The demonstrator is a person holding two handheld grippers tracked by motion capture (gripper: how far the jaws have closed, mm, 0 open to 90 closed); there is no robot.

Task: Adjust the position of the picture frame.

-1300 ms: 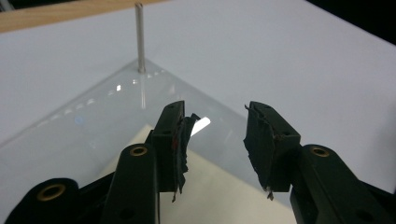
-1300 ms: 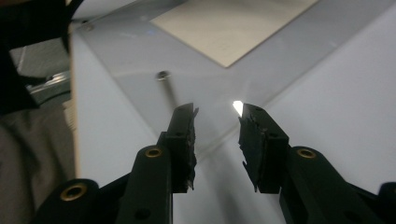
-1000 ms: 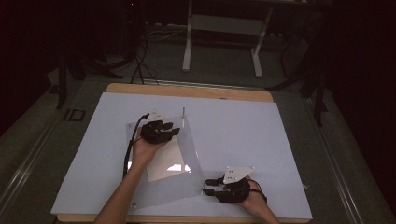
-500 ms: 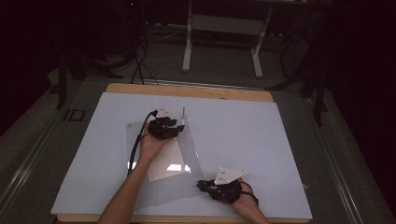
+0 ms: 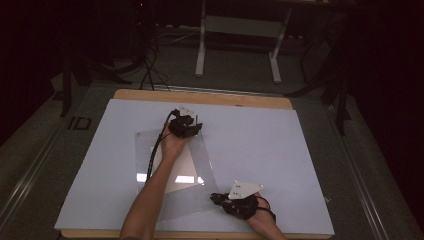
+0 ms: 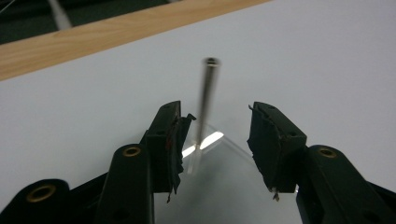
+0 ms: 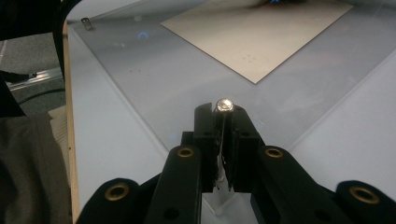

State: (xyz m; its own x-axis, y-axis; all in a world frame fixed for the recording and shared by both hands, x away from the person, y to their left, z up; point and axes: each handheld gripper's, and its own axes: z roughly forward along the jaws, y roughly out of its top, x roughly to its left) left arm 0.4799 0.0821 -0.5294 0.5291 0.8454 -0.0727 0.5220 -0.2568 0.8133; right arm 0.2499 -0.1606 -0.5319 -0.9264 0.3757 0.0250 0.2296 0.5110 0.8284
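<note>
A clear plastic sheet lies on the white table, with a tan paper under it. A thin metal post stands upright at the sheet's far corner. My left gripper is open around it, and the post stands nearer one jaw. At the sheet's near right corner my right gripper has just been closing. It is now shut on a second metal post, whose round top shows between the pads.
The table's wooden edge runs along the far side. Beyond it stands a white metal frame on the dark floor. Another small post sits at a farther sheet corner. A dark sleeve is at the near edge.
My left hand has moved right and farther away to the sheet's far corner post. The right gripper has edged left and closed on the near corner post.
</note>
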